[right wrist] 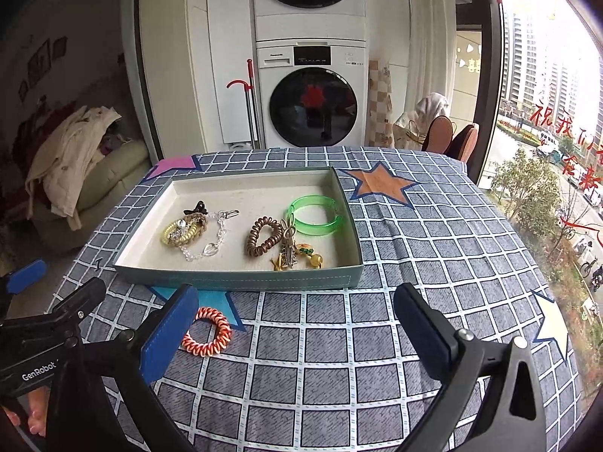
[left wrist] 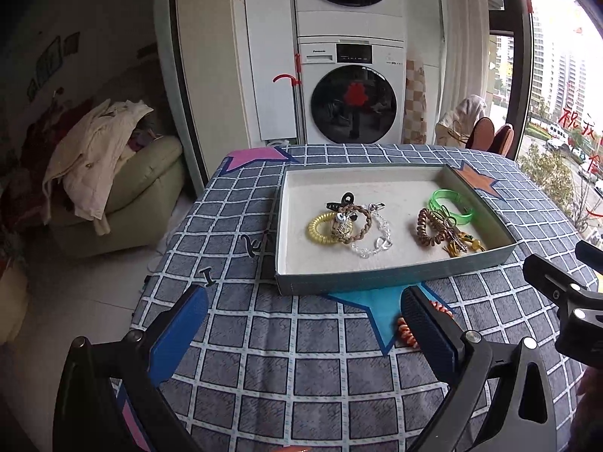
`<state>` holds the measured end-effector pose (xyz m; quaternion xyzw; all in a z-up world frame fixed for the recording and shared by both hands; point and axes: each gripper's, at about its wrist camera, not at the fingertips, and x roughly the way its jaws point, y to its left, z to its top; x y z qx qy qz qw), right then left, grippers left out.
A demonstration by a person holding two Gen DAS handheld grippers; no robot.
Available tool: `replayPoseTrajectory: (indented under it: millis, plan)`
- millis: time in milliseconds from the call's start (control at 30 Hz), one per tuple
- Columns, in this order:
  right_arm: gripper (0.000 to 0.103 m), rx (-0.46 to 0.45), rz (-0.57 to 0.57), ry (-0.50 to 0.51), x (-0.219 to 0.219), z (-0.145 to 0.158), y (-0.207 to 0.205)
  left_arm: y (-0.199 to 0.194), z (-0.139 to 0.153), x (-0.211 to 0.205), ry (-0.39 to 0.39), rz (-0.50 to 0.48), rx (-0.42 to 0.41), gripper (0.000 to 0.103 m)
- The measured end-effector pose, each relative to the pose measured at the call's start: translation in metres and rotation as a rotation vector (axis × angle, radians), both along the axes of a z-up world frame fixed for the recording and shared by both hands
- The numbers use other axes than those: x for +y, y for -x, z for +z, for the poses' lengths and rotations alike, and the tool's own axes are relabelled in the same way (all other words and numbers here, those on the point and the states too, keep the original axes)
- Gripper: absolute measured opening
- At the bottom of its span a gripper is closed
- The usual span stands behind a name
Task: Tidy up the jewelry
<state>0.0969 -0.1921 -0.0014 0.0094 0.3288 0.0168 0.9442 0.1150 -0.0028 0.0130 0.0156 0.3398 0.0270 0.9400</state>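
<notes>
A shallow grey-green tray sits on the checked tablecloth. It holds a yellow coil tie, a braided ring, a crystal bracelet, a brown coil tie, a green bangle and gold trinkets. An orange-white coil tie lies on the cloth in front of the tray. My left gripper is open, its right finger partly hiding the tie. My right gripper is open, the tie beside its left finger.
The table has a blue checked cloth with coloured stars. Stacked washing machines stand behind it. A sofa with clothes is at the left, chairs and a window at the right.
</notes>
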Motion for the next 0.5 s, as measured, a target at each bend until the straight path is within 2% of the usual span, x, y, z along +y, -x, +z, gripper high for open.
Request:
replayPoseTrajectory:
  millis: [167,500]
  plan:
    - [0.103,-0.024,-0.017,0.029,0.001,0.003,0.007,0.008,0.002,-0.004,-0.013,0.001,-0.009,0.103]
    - [0.103,-0.047,-0.028,0.018,-0.001,0.008,0.016,0.016,0.007,-0.007,-0.015,0.003,-0.019,0.103]
